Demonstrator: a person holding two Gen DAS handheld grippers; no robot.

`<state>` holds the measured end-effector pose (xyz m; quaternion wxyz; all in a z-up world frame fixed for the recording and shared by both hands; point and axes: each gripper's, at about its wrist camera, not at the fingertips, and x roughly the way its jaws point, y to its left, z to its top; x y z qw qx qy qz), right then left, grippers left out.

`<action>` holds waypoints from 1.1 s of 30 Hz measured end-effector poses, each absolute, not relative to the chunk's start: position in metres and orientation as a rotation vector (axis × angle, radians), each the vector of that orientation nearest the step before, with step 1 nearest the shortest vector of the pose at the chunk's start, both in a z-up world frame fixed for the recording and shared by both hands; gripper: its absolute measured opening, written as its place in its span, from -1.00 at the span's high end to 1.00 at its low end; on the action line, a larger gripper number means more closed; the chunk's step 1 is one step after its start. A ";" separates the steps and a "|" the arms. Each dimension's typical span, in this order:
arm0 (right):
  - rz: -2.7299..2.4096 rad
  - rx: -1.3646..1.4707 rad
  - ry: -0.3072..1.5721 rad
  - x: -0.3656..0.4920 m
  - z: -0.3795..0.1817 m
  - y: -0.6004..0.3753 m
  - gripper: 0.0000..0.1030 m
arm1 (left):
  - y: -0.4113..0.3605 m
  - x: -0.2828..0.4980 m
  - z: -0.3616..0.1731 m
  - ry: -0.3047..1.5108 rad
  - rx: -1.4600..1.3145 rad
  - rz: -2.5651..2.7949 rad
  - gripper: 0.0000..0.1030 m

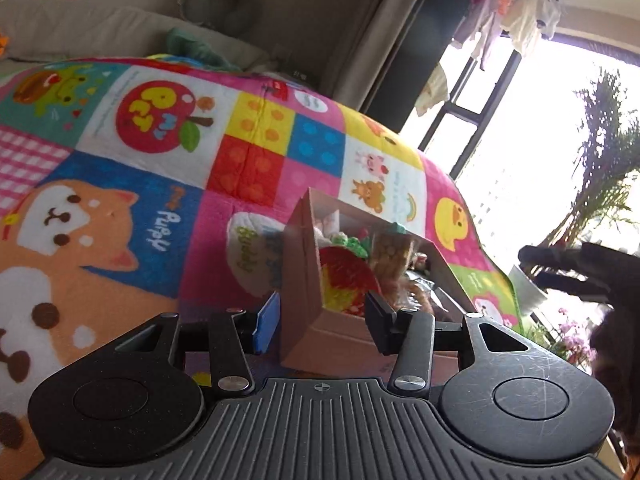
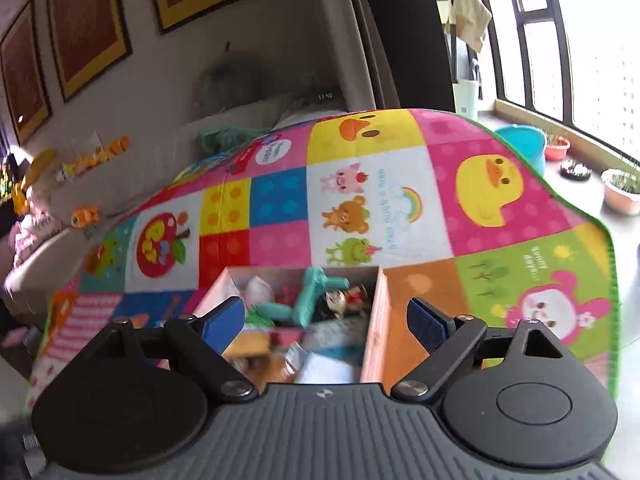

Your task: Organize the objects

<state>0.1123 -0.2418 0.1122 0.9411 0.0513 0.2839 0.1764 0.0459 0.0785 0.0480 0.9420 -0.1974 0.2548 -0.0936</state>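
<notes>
An open cardboard box [image 1: 304, 264] stands on a colourful patchwork play mat [image 1: 160, 168], packed with small toys. Among them is a red and yellow toy [image 1: 344, 280]. My left gripper [image 1: 322, 326] straddles the box's near corner, the blue left pad against the outer wall and the right finger inside, shut on the box. In the right wrist view the box [image 2: 374, 312] lies just below my right gripper [image 2: 326, 324], which is open wide and holds nothing. A teal bone-shaped toy [image 2: 316, 296] lies on top of the box's contents. A dark forked shape [image 1: 576, 272] shows against the window.
The mat [image 2: 400, 200] ends in a green border at the right. Beyond that border stand a blue tub [image 2: 520, 144] and plant pots [image 2: 622, 192] by the window. A grey sofa [image 1: 100, 28] carrying small orange toys [image 2: 86, 216] runs along the far side.
</notes>
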 end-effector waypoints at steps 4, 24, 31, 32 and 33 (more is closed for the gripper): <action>0.395 -0.013 0.590 0.082 0.086 -0.248 -0.73 | 0.062 0.066 0.052 0.550 -0.356 -0.184 0.01; 0.331 -0.158 0.679 0.101 0.010 -0.172 -0.16 | 0.096 0.102 0.029 0.611 -0.216 0.097 -0.99; 0.301 -0.189 0.681 0.099 0.009 -0.163 -0.29 | 0.103 0.097 0.030 0.592 -0.274 0.080 -0.96; 0.290 -0.179 0.687 0.096 0.010 -0.165 -0.45 | 0.101 0.090 0.034 0.576 -0.273 0.076 -0.96; 0.287 -0.159 0.690 0.092 0.011 -0.169 -0.52 | 0.100 0.080 0.039 0.556 -0.270 0.060 -0.96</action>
